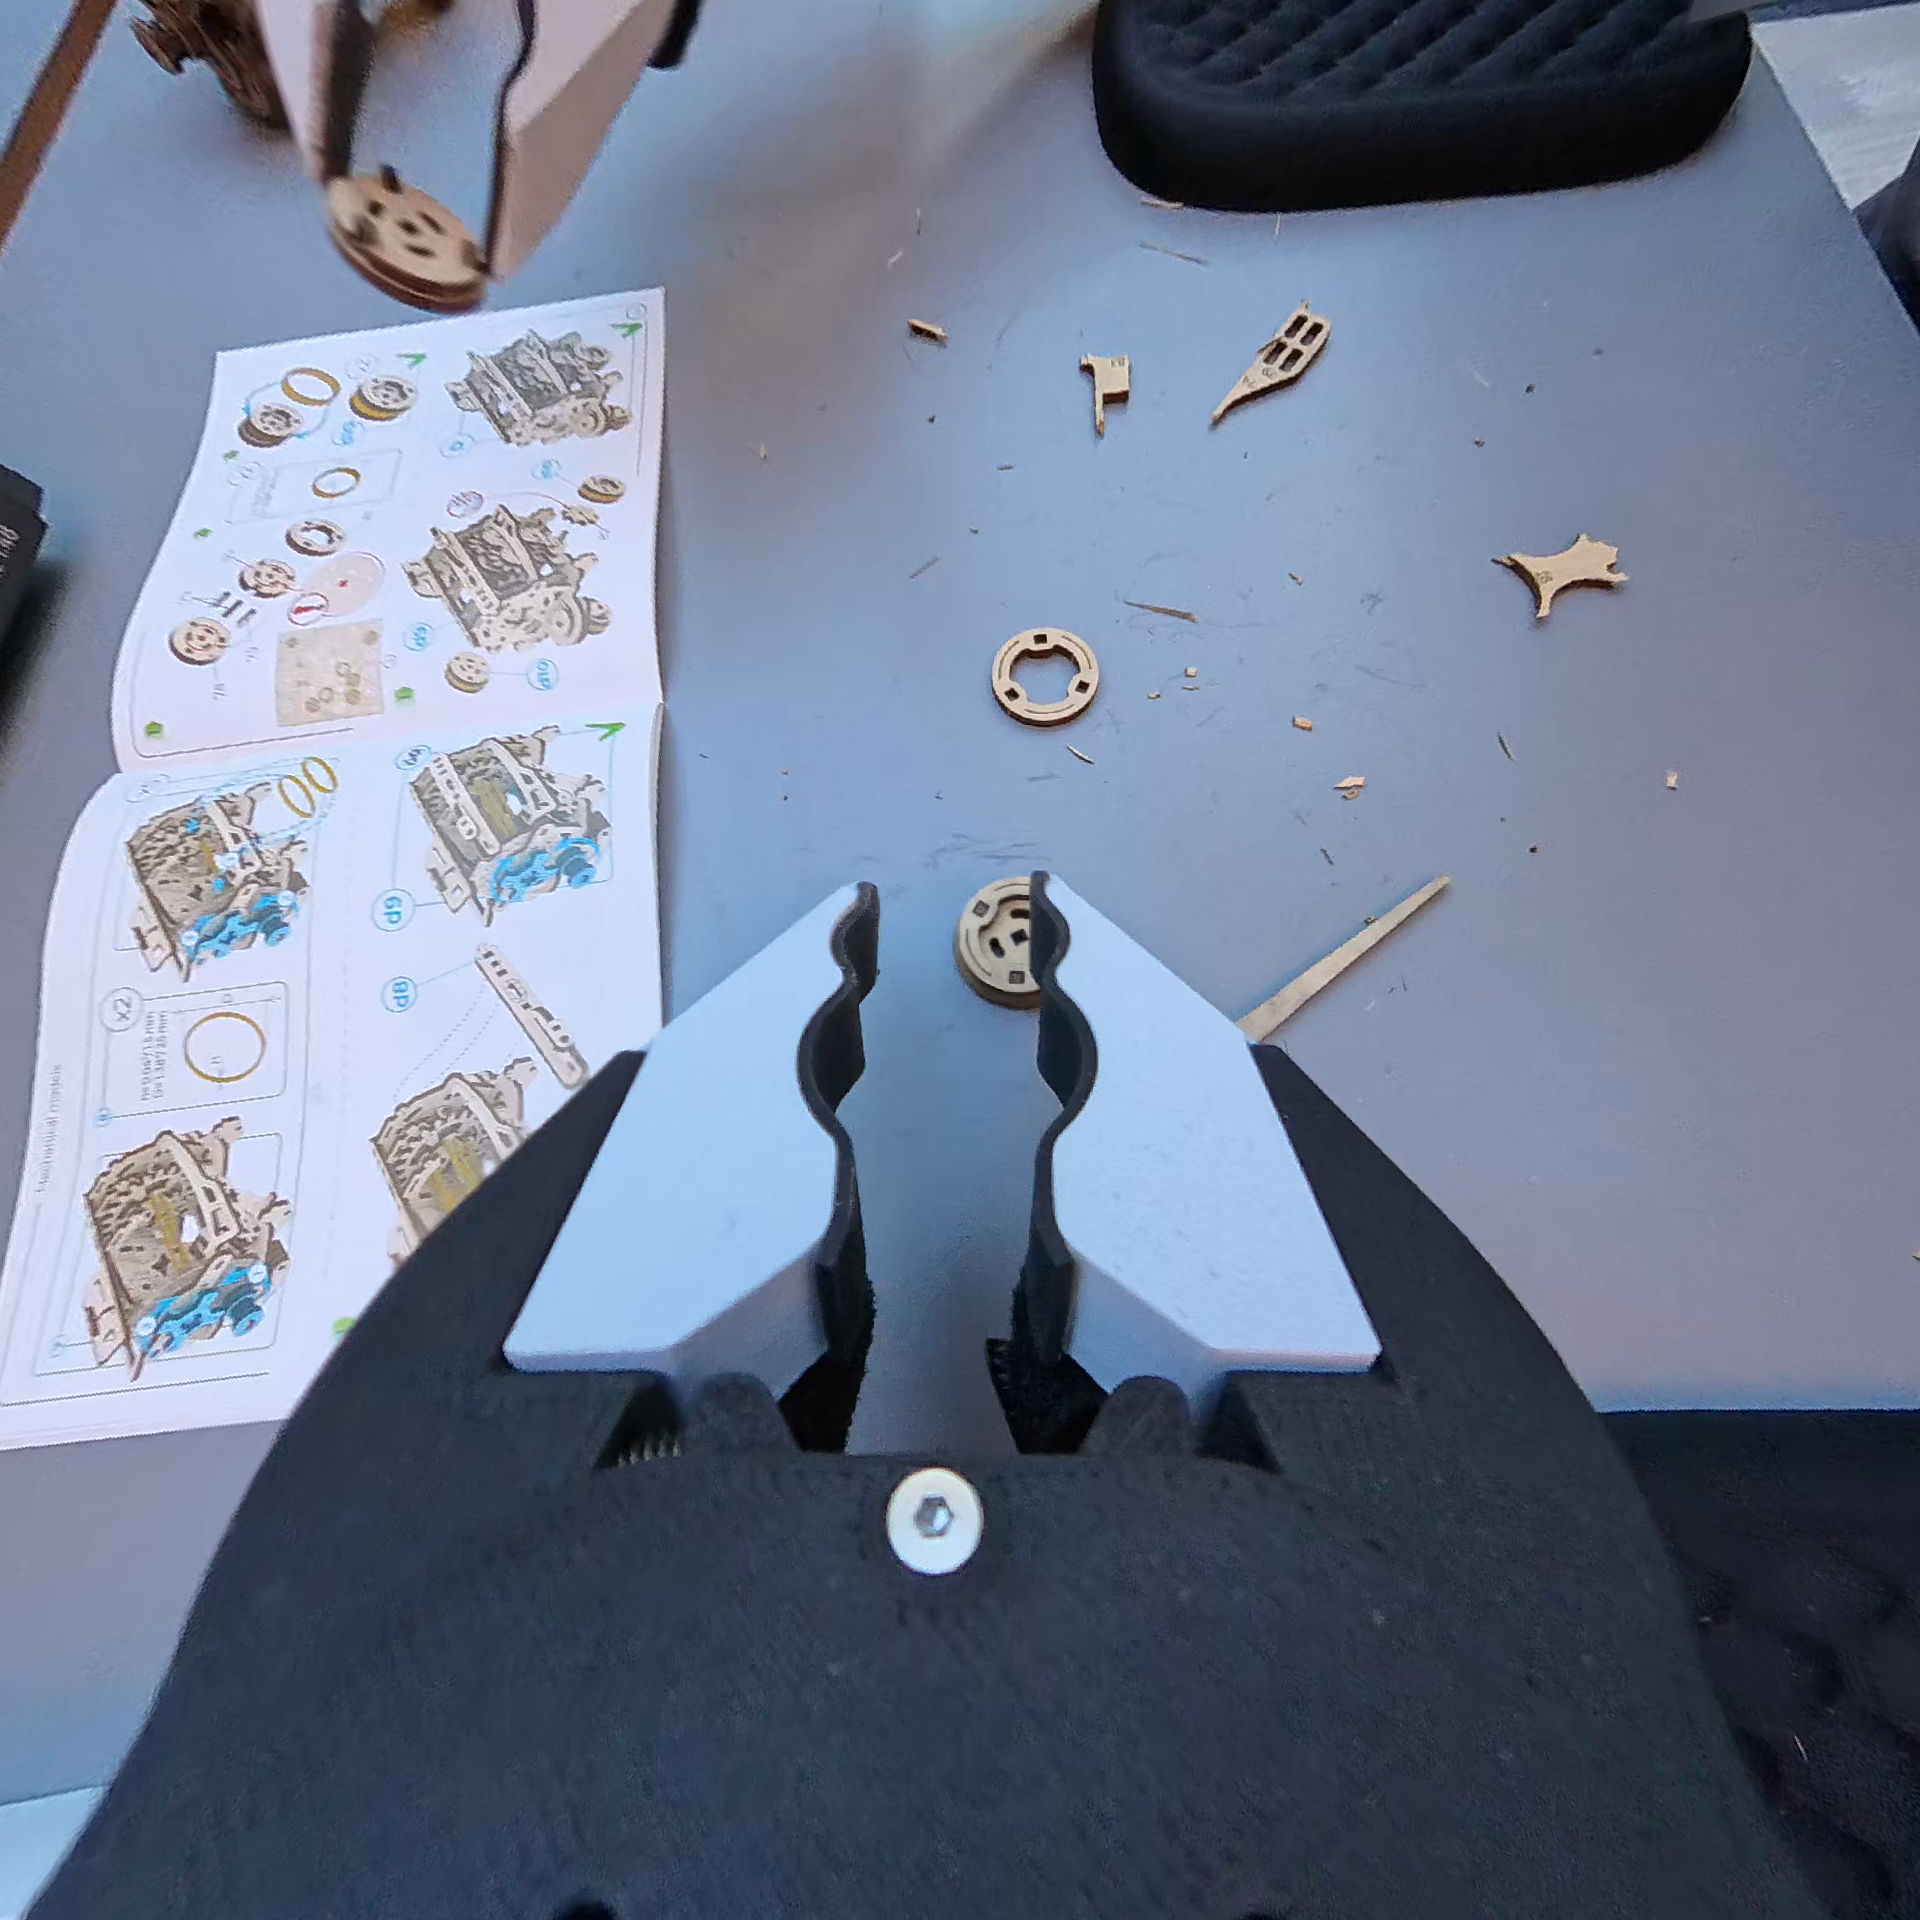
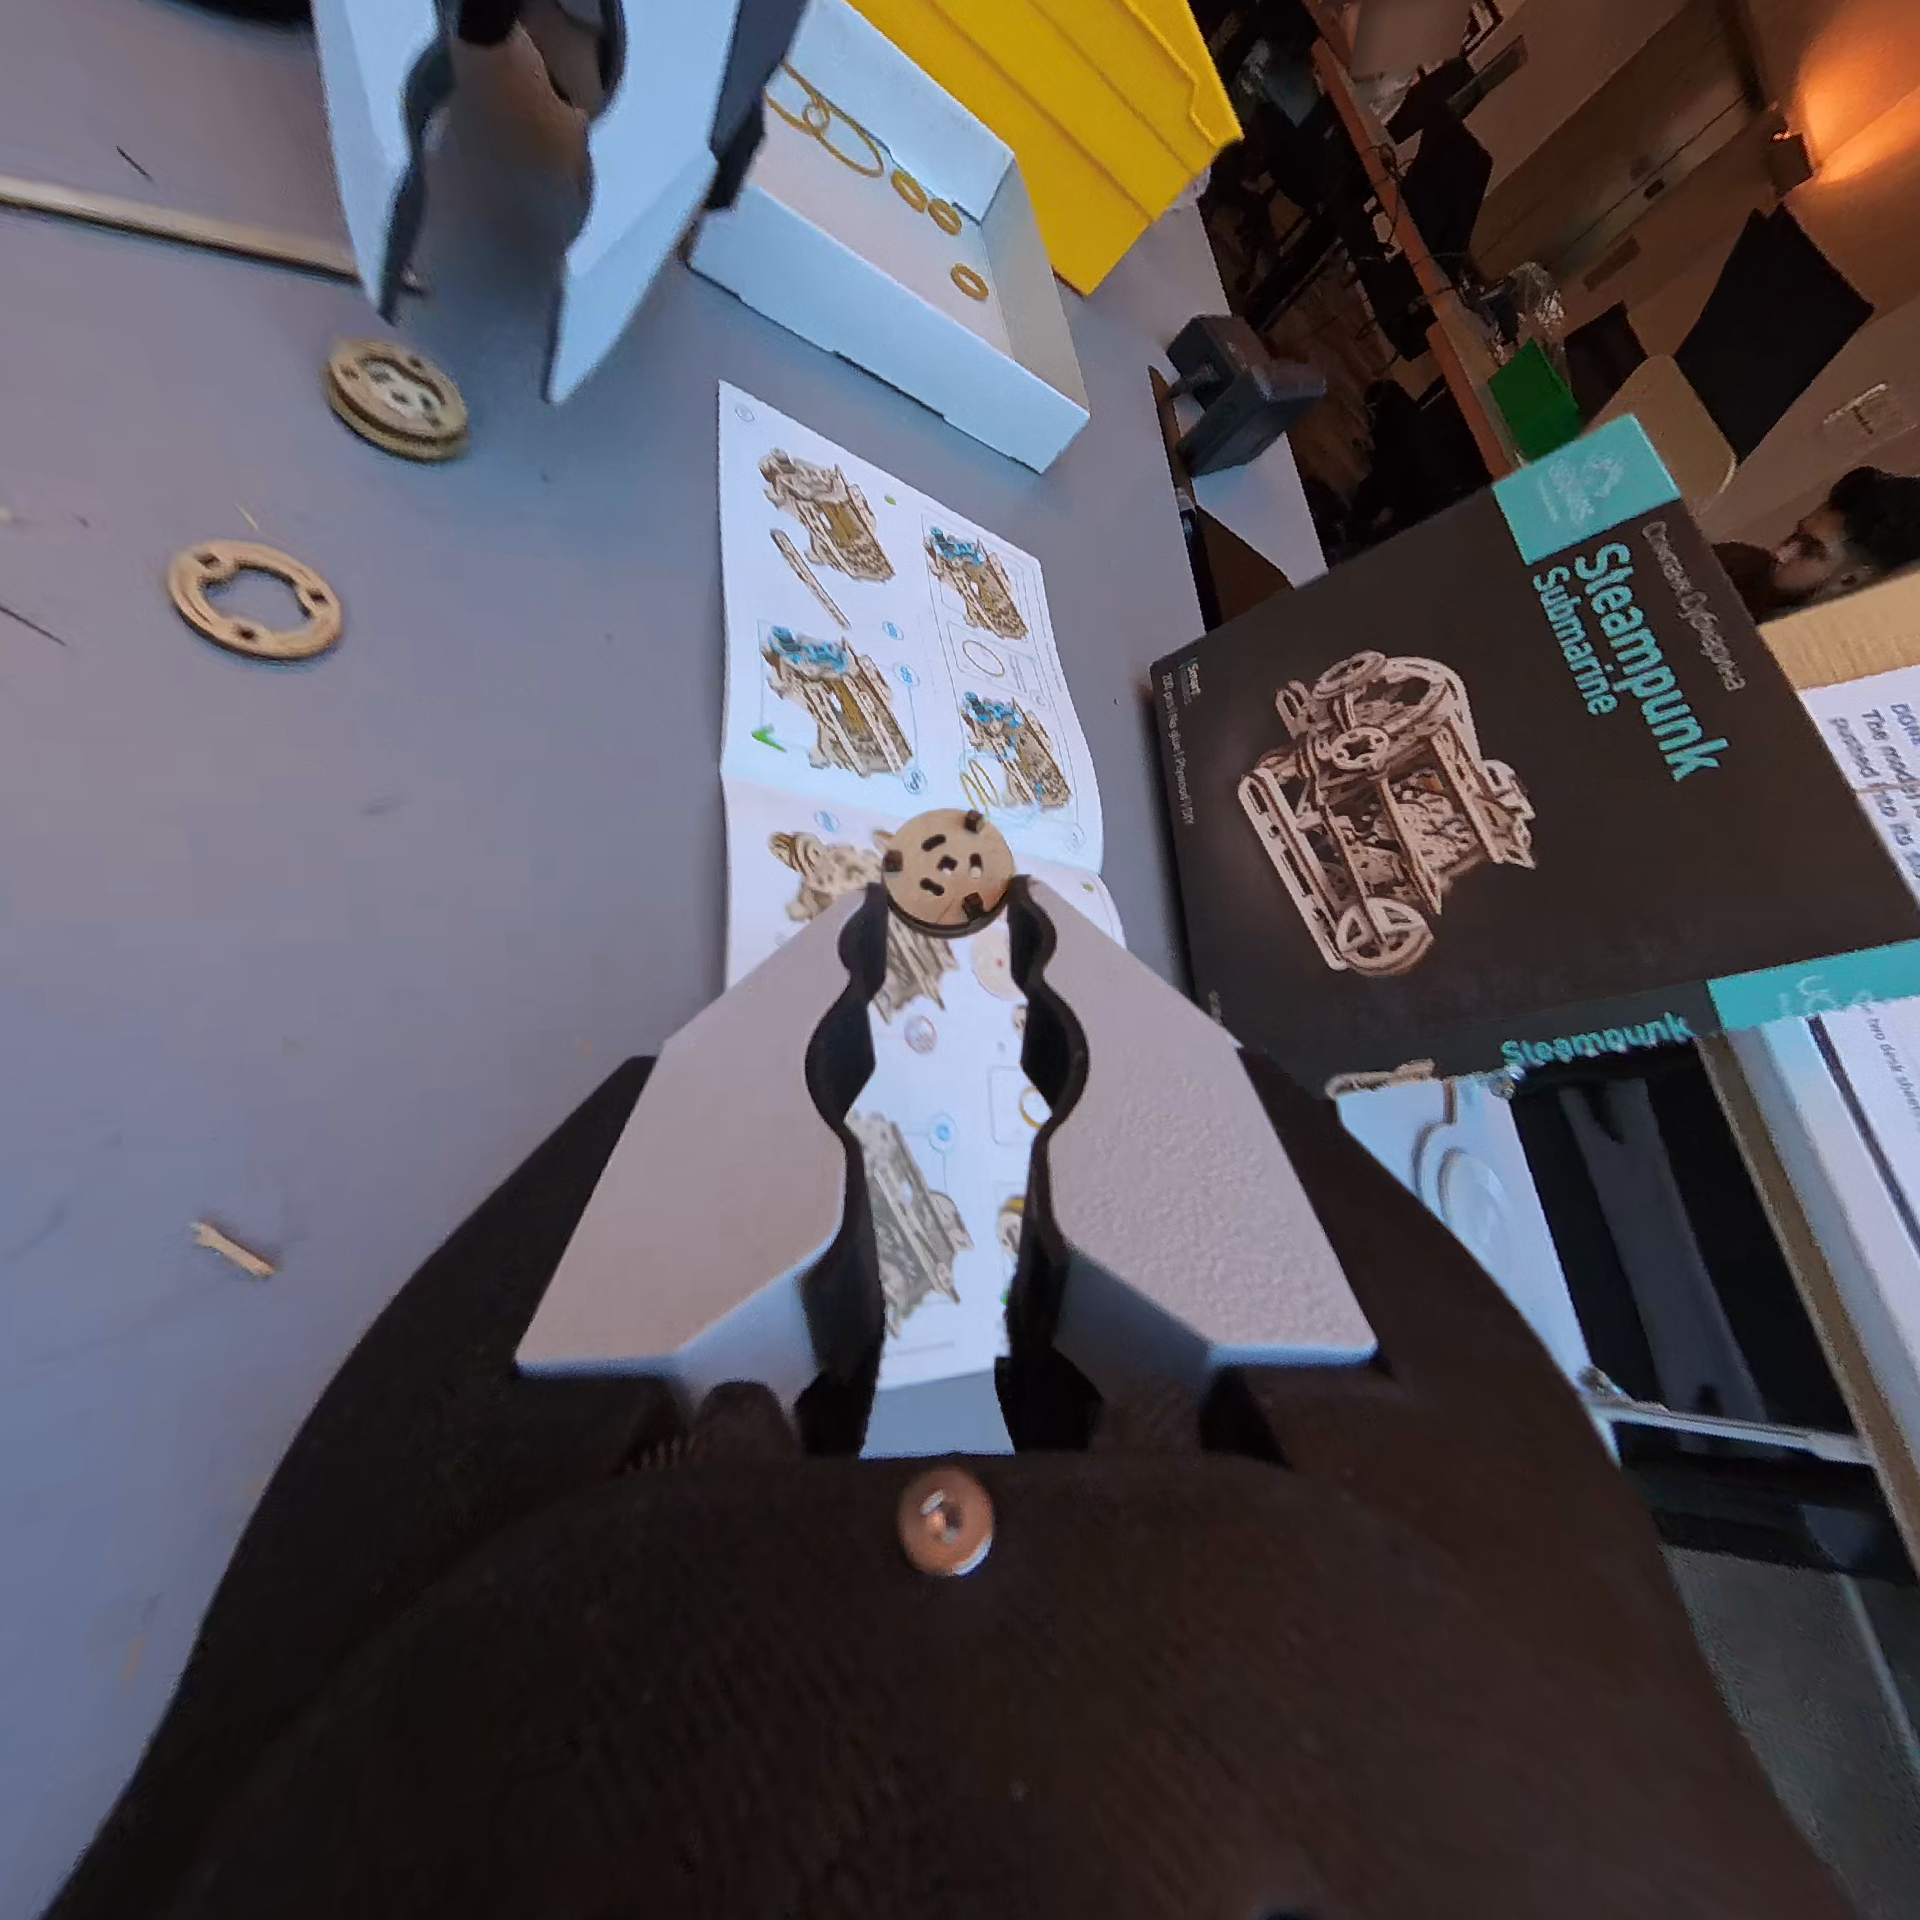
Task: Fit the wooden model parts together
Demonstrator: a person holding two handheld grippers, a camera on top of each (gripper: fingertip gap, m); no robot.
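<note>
- The right gripper [image 2: 951, 894] is found clamped by its fingertips on the rim of a round, pale wooden disc with dark slots and pegs [image 2: 948, 871], held in the air above the printed instruction sheet [image 2: 883, 644].
- The left gripper [image 1: 956, 904] is found with jaws apart and nothing between them, low over the grey table [image 1: 1507, 1091]; a small, layered round wooden wheel part [image 1: 995, 943] lies just beyond its tips, partly hidden by one finger.
- A flat wooden ring with notched inner edge [image 1: 1044, 675] lies on the table farther from the sheet than the wheel part, with wooden offcuts and splinters [image 1: 1564, 577] scattered beyond it.
- The held disc is judged light, stiff and thin, with pegs liable to snap; a hold across the rim, clear of the pegs, is advised.
- Only the right wrist view shows the dark model box [image 2: 1507, 790], the white tray holding rubber bands [image 2: 904, 281] and the yellow bin [image 2: 1081, 114].
- Only the left wrist view shows the black quilted pad [image 1: 1413, 94] and the offcuts.
</note>
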